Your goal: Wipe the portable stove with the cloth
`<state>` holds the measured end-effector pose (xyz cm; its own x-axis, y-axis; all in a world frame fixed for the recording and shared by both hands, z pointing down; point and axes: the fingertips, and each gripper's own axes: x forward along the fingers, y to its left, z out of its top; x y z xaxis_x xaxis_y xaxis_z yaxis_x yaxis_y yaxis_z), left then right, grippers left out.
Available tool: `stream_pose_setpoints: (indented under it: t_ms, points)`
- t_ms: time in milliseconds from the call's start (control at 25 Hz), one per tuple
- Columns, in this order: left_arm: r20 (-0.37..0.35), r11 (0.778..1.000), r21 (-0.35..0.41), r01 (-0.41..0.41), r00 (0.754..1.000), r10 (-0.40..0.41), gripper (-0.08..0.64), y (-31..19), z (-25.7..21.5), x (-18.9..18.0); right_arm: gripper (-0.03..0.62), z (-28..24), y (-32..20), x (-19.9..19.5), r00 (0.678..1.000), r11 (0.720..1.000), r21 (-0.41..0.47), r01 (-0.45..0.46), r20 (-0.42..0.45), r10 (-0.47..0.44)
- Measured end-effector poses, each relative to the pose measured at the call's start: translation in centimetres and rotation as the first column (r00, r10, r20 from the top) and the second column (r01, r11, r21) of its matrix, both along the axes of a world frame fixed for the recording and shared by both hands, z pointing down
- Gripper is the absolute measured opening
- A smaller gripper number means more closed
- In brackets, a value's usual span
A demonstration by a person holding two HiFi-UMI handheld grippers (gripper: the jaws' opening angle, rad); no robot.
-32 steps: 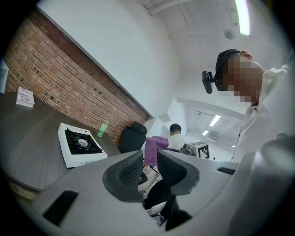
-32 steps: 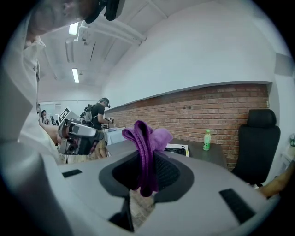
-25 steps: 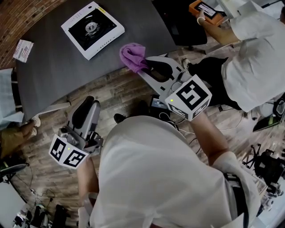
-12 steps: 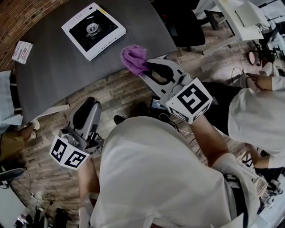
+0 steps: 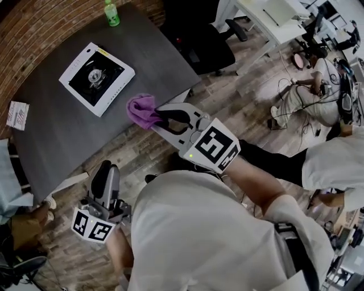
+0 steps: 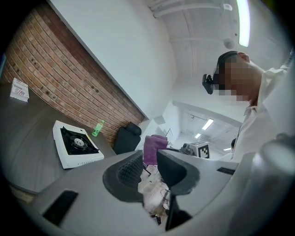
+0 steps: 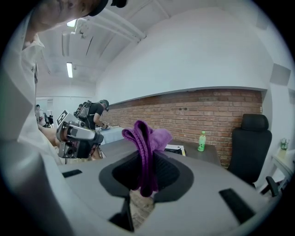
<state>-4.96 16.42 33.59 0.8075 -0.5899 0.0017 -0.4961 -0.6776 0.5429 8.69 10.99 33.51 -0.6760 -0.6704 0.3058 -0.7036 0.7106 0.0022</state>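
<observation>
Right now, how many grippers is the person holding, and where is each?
2. The right gripper is at the grey table's near edge, shut on the purple cloth. The left gripper hangs lower, over the wooden floor, jaws apart and empty.

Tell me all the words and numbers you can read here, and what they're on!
No text here can be read.
Stove: small print along one edge, too small to read.
Paper card: red print, blurred.
Green bottle: label too small to read.
Marker cubes: black-and-white square patterns, not words.
Cloth: no writing.
</observation>
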Motion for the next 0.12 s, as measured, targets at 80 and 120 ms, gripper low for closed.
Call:
stream_pose_setpoints:
  t_ms: [80,120]
  points:
    - [-0.004,1.000,-0.004,-0.003,1.000,0.003,0.103,0.18,-0.17,0.41,0.086,-0.26,0.19,0.19,1.000,1.000,-0.003,0.003,0.000,-0.003]
    - [-0.005,1.000,-0.006,-0.005,1.000,0.005,0.103,0.25,-0.24,0.61,0.086,-0.36,0.28,0.30,1.000,1.000,-0.005,0.003,-0.001,-0.003]
